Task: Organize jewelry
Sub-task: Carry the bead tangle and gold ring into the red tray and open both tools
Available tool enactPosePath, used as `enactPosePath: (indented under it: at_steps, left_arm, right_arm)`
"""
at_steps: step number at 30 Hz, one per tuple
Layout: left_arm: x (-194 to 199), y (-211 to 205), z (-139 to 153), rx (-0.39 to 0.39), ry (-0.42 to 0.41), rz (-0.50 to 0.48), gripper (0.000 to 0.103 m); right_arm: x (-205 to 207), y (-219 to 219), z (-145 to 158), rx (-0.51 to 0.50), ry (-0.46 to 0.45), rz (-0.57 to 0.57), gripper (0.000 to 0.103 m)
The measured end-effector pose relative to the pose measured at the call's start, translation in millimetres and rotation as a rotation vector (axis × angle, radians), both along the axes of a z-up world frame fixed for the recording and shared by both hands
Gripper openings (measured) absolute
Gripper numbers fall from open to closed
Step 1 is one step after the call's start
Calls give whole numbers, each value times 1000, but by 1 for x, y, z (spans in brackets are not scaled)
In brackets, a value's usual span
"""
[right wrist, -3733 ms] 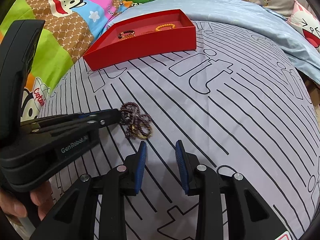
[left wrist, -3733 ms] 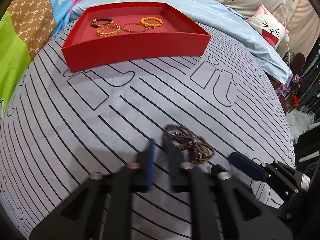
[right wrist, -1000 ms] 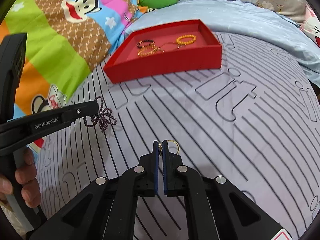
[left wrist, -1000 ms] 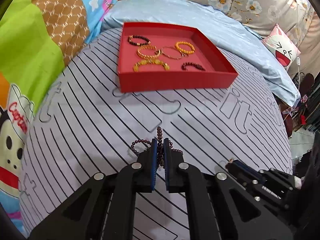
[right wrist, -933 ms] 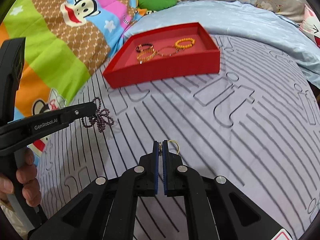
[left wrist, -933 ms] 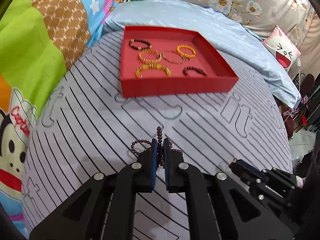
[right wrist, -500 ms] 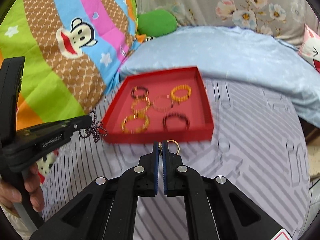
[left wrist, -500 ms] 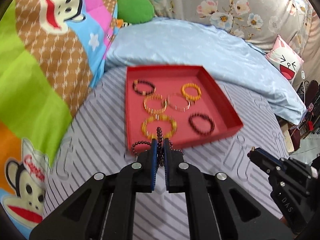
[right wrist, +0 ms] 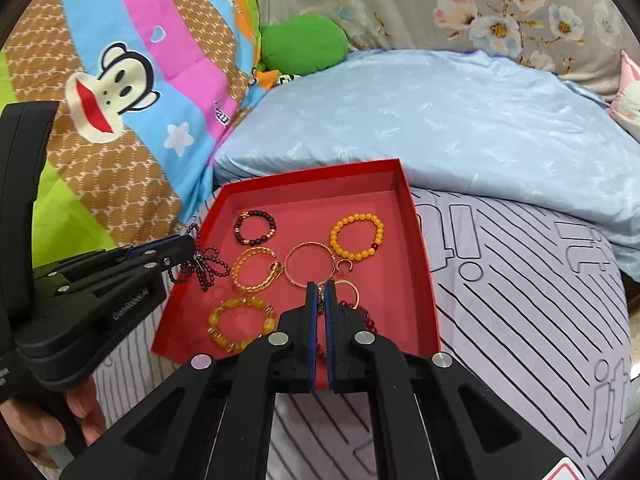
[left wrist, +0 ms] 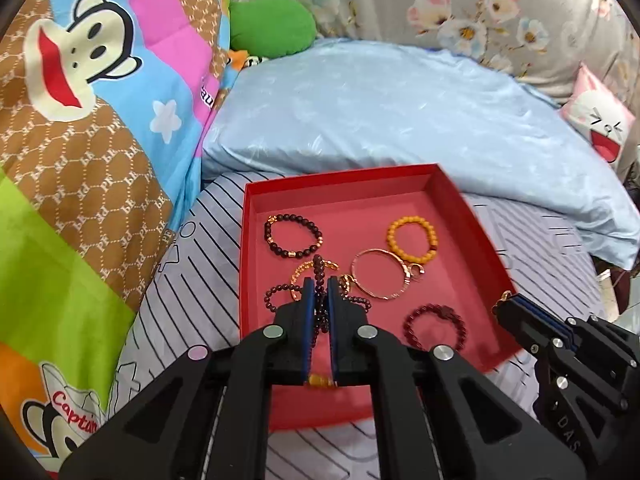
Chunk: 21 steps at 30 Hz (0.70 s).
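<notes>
A red tray (left wrist: 360, 180) (right wrist: 420, 248) lies on the striped bed cover and holds several bracelets. My left gripper (left wrist: 319, 286) is shut on a dark purple bead strand (left wrist: 319, 268) and holds it over the tray's near left part; the strand also hangs from it in the right wrist view (right wrist: 204, 266). My right gripper (right wrist: 319, 290) is shut on a small gold ring piece (right wrist: 347, 290) over the tray's near side. It shows at the right in the left wrist view (left wrist: 506, 304).
In the tray lie a dark bead bracelet (right wrist: 255, 227), an orange bead bracelet (right wrist: 357, 237), a thin gold bangle (right wrist: 310, 265), a gold chain bracelet (right wrist: 256, 269), a yellow bead bracelet (right wrist: 242, 322) and a dark red one (left wrist: 435, 326). A blue pillow (left wrist: 400, 112) and a colourful quilt (left wrist: 80, 140) border the tray.
Both grippers have lifted their pieces off the bed cover and moved forward over the red tray. The tray now fills the middle of both views.
</notes>
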<state>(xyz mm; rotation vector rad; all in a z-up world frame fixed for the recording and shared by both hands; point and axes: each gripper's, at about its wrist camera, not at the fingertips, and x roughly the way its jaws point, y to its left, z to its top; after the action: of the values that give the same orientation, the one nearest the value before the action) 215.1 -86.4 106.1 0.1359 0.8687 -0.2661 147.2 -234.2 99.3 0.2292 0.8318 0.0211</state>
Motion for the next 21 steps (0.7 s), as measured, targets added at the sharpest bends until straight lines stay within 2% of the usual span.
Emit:
enactPosePath:
  at_steps: [3,11,21]
  left_arm:
    - [14,-6,-13,26,22,12,6]
    - [37,-19,-35,36,58,27,6]
    - [39,-30,-42,42,53,25,7]
  right_arm:
    - [12,-2,-9,4,16,-5,4]
    - [40,-9,-27,-4,50,-17,4]
    - [55,-16,-39,-5,77,-40,4]
